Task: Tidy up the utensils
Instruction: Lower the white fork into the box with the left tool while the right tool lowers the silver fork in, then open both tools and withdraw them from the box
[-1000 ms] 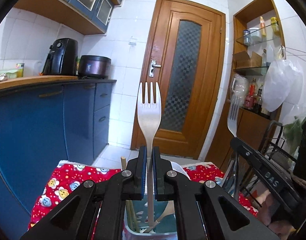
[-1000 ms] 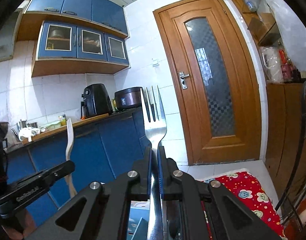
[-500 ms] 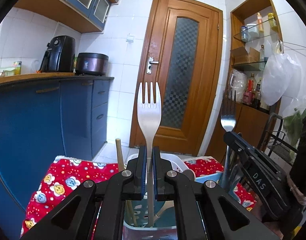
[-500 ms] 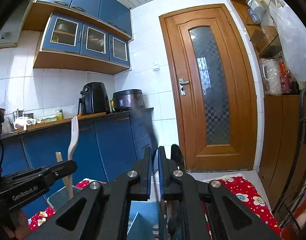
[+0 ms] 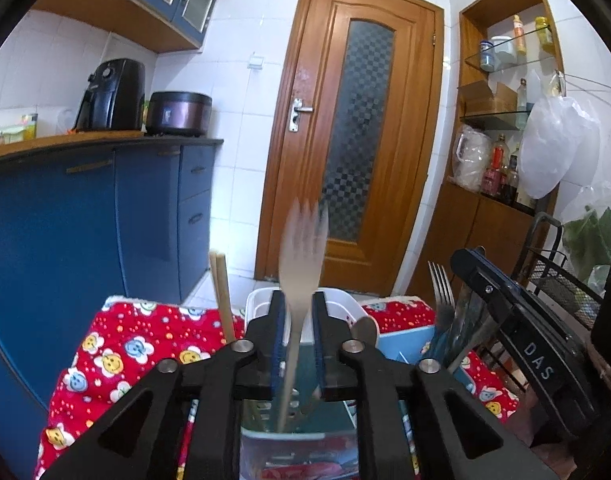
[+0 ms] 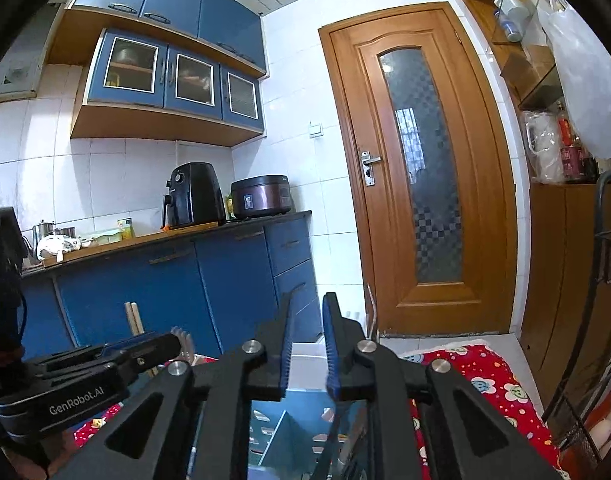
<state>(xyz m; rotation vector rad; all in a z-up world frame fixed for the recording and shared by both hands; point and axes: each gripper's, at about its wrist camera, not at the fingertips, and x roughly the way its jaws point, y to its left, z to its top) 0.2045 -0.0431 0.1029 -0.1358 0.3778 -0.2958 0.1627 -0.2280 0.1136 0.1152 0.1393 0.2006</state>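
Note:
My left gripper [image 5: 298, 300] hovers over a pale utensil holder [image 5: 261, 304], and its jaws are opening. A pale fork [image 5: 303, 256] stands blurred between them, tines up, with a gap at each pad. Two wooden chopsticks [image 5: 221, 292] stand in the same holder. My right gripper [image 6: 307, 304] is over a blue bin [image 6: 281, 412]; its jaws are opening too, with nothing between them. The metal fork [image 5: 439, 280] stands in that bin, and in the right wrist view its tine tip [image 6: 371, 312] shows just right of the jaws. Each gripper shows in the other's view: the right gripper [image 5: 465, 260], the left gripper [image 6: 173, 344].
The holders sit on a red cloth with cartoon faces [image 5: 137, 344]. Blue cabinets [image 5: 85, 220] run along the left under a counter with an air fryer [image 5: 111, 94] and a rice cooker [image 5: 179, 114]. Ahead is a wooden door [image 5: 357, 140]; a black wire rack [image 5: 557, 280] stands at the right.
Both pairs of jaws have parted. The metal fork has left the right gripper and dropped into the blue bin. The pale fork has sunk lower and blurs between the left jaws.

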